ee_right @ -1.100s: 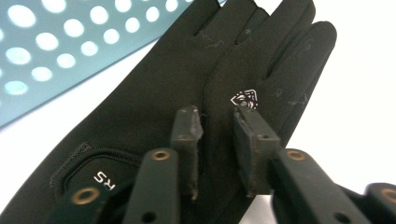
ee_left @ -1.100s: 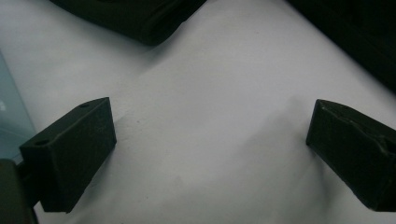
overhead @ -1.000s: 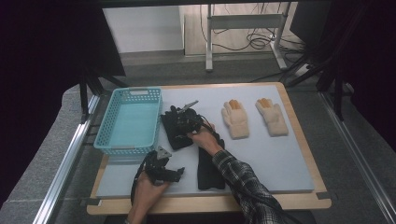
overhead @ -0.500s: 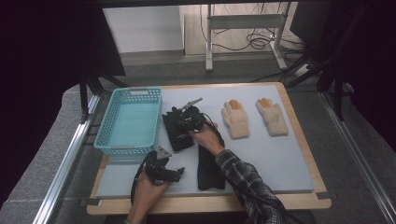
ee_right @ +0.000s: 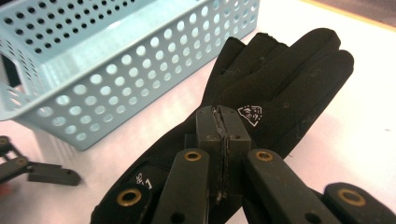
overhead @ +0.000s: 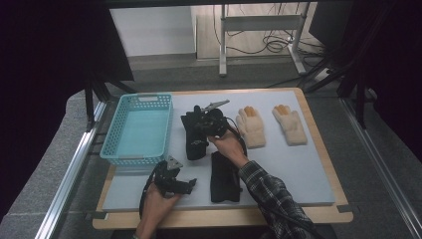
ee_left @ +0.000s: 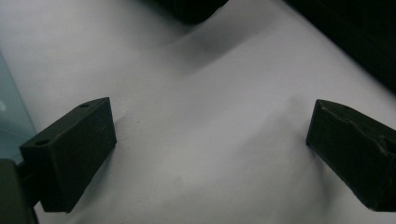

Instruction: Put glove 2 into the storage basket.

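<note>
The black glove [ee_right: 275, 88] beside the blue basket [ee_right: 116, 60] on the counter [overhead: 298, 169] is pinched by the closed right claw [ee_right: 223, 122], while the left claw [ee_left: 210, 154] is held wide open and empty.

Black glove [ee_right: 280, 88], light-blue perforated basket [overhead: 138, 130], two cream gloves [overhead: 250, 127].

In the high view the pale grey worktop [overhead: 298, 164] is evenly lit from above, while the surroundings sink into near-black. The left gripper view is dim and soft, with blurred shadows across the surface. The right gripper view is bright and sharp on the black fabric glove [ee_right: 280, 88], its nearest parts slightly blurred.
</note>
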{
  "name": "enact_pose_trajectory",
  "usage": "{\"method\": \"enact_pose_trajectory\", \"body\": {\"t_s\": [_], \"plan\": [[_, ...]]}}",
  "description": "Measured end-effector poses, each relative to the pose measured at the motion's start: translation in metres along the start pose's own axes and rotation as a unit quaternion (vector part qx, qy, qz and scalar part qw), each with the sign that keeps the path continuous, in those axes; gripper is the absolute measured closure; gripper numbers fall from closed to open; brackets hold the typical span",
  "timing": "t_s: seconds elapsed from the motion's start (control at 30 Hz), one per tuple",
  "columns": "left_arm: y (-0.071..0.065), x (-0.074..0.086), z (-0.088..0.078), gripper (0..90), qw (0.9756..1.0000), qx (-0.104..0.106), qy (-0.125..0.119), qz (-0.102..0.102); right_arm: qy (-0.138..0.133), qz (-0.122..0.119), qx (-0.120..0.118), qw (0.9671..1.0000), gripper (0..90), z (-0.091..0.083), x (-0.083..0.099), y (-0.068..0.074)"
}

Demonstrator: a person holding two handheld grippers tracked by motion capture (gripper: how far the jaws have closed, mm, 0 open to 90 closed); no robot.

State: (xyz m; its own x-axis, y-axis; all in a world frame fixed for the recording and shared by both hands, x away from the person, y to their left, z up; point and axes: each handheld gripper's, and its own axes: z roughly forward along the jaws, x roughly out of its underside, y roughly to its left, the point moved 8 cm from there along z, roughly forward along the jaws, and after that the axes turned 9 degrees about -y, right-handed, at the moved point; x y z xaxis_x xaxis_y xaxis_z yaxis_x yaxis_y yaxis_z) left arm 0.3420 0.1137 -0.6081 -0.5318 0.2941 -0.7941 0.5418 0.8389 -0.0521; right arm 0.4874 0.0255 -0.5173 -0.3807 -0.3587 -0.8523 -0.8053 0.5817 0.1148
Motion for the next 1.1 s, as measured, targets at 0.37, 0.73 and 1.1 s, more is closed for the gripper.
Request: {"method": "enact_pose_trajectory", "body": {"t_s": [0.37,0.73,1.1], "plan": [[0.0,0.0,0.0,1.9,1.0,0.0,-0.001,0.0,-0.017,0.012,0.002,0.9998,88.0,-0.044,0.006,0.001],[0.0,0.0,0.0,2.0,1.0,-0.001,-0.004,-0.003,-0.037,0.028,0.003,0.9989,88.0,-0.1,0.026,0.005],[-0.001,-0.001,0.001,2.2,1.0,-0.002,-0.005,-0.006,-0.049,0.049,0.021,0.9973,87.9,-0.144,0.051,0.024]]}}
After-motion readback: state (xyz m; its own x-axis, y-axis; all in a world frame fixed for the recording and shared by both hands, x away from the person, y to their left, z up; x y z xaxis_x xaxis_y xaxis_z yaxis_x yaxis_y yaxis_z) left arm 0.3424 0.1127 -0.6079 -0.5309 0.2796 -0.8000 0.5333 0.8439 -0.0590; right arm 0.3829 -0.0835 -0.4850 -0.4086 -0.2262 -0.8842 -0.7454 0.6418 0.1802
